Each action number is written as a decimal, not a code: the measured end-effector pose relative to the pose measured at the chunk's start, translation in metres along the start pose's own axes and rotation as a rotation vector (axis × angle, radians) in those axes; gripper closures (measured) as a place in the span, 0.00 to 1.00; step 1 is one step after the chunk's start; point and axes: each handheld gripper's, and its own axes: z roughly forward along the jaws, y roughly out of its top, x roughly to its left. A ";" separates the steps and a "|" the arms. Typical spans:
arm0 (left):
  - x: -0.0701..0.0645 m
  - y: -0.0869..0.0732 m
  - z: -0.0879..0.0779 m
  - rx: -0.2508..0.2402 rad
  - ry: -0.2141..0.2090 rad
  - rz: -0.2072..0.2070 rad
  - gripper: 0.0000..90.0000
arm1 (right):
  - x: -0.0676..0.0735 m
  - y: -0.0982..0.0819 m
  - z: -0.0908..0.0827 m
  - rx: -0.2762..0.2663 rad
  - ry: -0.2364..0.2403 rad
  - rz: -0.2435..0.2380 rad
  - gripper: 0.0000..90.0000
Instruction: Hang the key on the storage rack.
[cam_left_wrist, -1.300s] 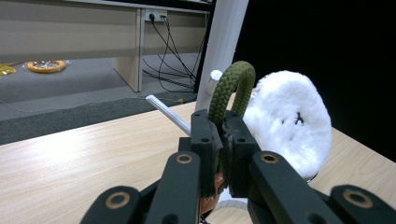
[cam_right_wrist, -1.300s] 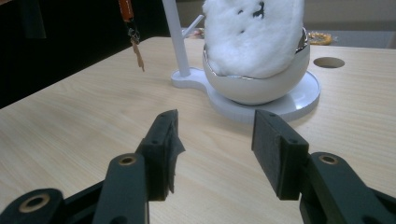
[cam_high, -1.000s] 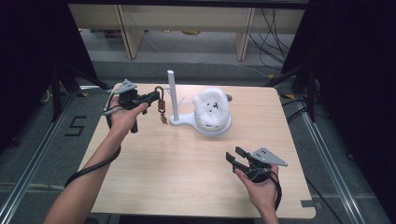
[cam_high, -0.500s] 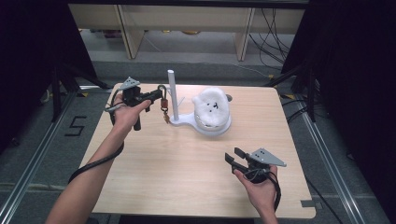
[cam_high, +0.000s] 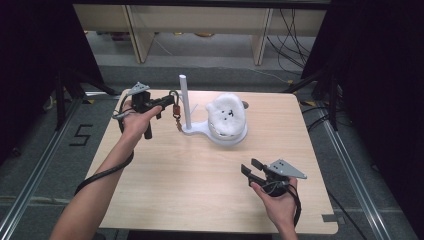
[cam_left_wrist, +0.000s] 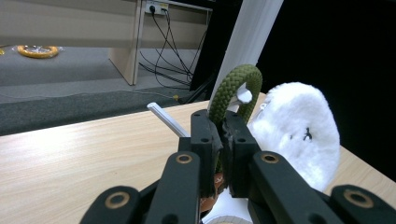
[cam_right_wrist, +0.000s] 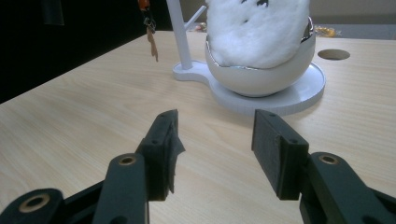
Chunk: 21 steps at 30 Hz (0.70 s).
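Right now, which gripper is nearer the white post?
Left. The left gripper, shut on the green cord loop, is beside the white post; the right gripper sits open, far off near the table's front.

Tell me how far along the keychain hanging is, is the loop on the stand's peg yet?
Done: the left gripper is shut on the green cord loop and has it lifted beside the white post, charm dangling. In hand: the loop sits right at the post's side peg, apparently not yet over it. Left: hook it on and release. The right gripper waits open near the table's front edge.
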 end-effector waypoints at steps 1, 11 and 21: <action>0.000 0.000 0.000 0.000 0.000 -0.005 0.93 | 0.001 0.000 -0.001 0.003 -0.003 0.006 0.58; 0.000 0.002 0.004 0.002 0.003 -0.036 0.93 | 0.003 -0.001 0.000 0.008 0.015 0.028 0.58; -0.002 0.001 0.010 0.028 0.015 -0.034 0.93 | 0.000 -0.002 0.001 -0.005 0.011 -0.012 0.58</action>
